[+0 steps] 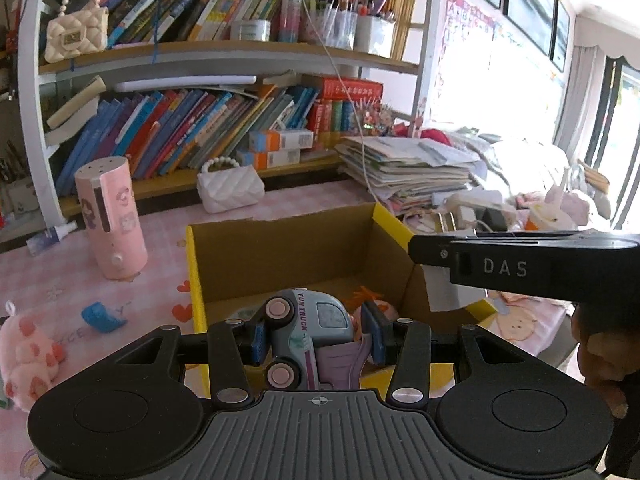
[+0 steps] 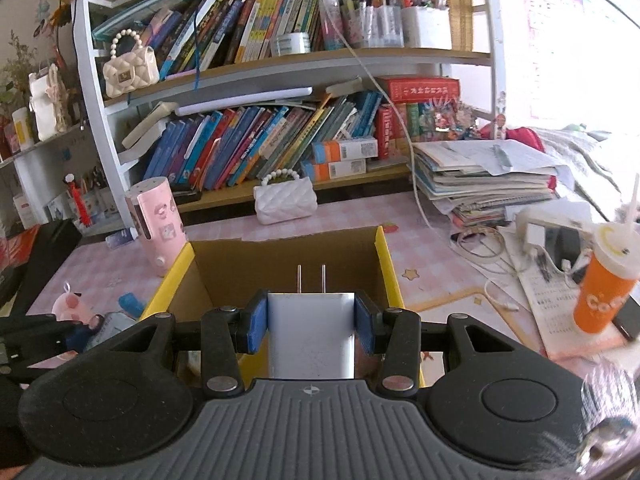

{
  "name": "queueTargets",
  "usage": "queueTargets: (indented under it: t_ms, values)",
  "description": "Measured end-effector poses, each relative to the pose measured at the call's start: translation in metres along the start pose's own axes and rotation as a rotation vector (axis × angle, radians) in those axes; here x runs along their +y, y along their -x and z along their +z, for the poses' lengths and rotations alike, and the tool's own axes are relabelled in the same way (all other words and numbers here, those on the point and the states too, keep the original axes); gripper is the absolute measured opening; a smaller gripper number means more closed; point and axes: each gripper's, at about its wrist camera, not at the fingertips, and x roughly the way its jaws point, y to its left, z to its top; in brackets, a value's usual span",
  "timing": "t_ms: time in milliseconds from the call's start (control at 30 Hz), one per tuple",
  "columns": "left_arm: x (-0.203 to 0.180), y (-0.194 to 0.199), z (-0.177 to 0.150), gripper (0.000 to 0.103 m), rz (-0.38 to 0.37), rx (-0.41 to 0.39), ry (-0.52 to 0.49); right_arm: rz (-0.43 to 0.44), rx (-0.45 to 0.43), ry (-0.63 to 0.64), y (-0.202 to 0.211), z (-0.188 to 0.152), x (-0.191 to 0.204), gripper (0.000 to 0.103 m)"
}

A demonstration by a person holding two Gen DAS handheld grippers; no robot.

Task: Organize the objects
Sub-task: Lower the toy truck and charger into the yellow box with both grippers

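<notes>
Left claw point(image 1: 316, 338) is clamped on the toy truck point(image 1: 308, 332); blue pads press its sides, wheels face left, truck lies on its side in the grip. Right claw point(image 2: 311, 322) is clamped on the white charger plug point(image 2: 311, 332), prongs pointing forward toward the box.

Both loads hang at the near edge of the cardboard box point(image 1: 288, 256), the open yellow-rimmed one on the pink bench point(image 1: 160, 240). Something orange and pink already lies on the box floor; can't tell what it is.

To do this step well: carry each item past the near wall before you let go, so nothing catches the yellow rim. Lower into the box, don't drop from height; the plug prongs could gouge the truck or the toy underneath. Release one claw at a time. The right claw crosses the left camera's view above the right wall of the box, so the two sit close; keep them apart to avoid a knock. Aim the truck at the left part of the floor, the plug at the right.

Pose: both claws tilt forward and downward, side by side, left one lower over the box mouth.

Farther out: pink plush point(image 1: 24, 356) and blue clip point(image 1: 102, 316) on the bench to the left are not yet boxed, and the pink cylinder point(image 1: 112, 220) stands upright beyond them. Orange cup point(image 2: 604, 284) is well off to the right. Bookshelf point(image 1: 224, 56) stands behind.
</notes>
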Motion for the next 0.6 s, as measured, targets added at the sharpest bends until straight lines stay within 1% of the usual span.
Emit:
queueTargets:
  t_ms: [300,600]
  values:
    - [-0.006,-0.038,0.000,0.043,0.042,0.058,-0.031,0.063,0.092,0.044,-0.048,0.009,-0.011,0.041]
    - [-0.003,-0.065,-0.003,0.043,0.073,0.120,-0.027,0.120,0.190,0.094,-0.095,0.014,-0.007,0.041]
